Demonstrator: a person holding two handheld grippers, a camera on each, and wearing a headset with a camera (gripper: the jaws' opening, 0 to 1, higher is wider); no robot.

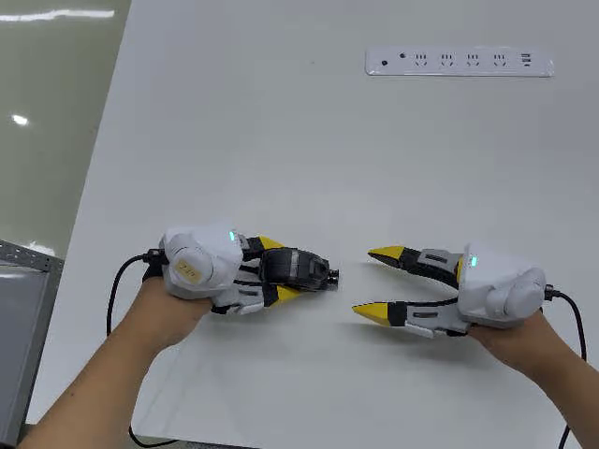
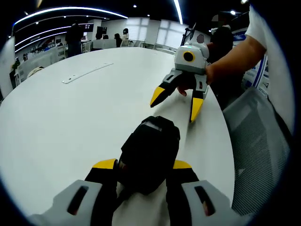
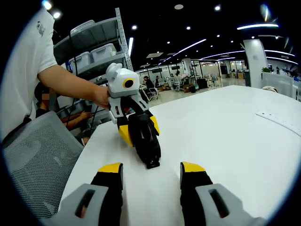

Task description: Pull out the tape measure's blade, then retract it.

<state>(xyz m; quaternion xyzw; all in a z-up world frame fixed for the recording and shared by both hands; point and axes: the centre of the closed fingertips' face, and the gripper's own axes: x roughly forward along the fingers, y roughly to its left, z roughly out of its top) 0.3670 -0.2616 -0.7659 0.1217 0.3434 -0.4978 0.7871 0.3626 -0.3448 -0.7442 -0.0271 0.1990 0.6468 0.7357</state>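
With the left gripper (image 1: 279,268) I am clamping the tape measure (image 1: 301,267) between its jaws, and holding the right gripper (image 1: 362,281) near it, jaws spread.

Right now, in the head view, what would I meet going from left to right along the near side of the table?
Left tongs → tape measure, clamped in them with its end poking out to the right → right tongs, open.
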